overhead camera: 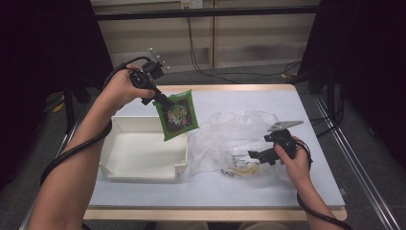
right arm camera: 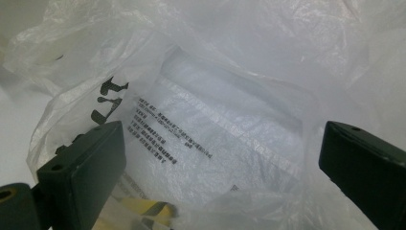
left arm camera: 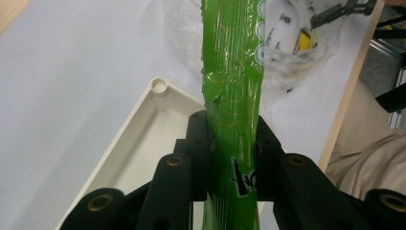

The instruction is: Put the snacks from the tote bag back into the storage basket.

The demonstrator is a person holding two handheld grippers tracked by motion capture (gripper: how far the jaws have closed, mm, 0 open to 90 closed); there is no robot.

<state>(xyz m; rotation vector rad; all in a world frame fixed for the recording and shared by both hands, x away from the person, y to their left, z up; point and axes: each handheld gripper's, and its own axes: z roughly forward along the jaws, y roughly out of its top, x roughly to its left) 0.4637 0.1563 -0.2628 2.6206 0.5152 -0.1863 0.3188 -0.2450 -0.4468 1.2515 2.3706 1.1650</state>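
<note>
A green snack packet (overhead camera: 178, 115) hangs in the air over the far right corner of the white tray (overhead camera: 143, 175). My left gripper (overhead camera: 164, 102) is shut on the packet's upper left edge. In the left gripper view the packet (left arm camera: 233, 81) runs up between the two jaws, which pinch it flat at my left gripper (left arm camera: 232, 158). A crumpled clear plastic bag (overhead camera: 230, 136) lies to the right of the tray. My right gripper (overhead camera: 253, 156) points left into the bag's near side. In the right gripper view my right gripper (right arm camera: 220, 160) stands open, with the bag (right arm camera: 225, 120) and a clear printed pouch in front of it.
The tray (left arm camera: 139, 139) sits below the held packet, its inside bare. The bag (left arm camera: 292, 52) holds something yellow near the table's front edge (overhead camera: 215, 213). A black cable trails along the person's left forearm. Dark stands flank the table.
</note>
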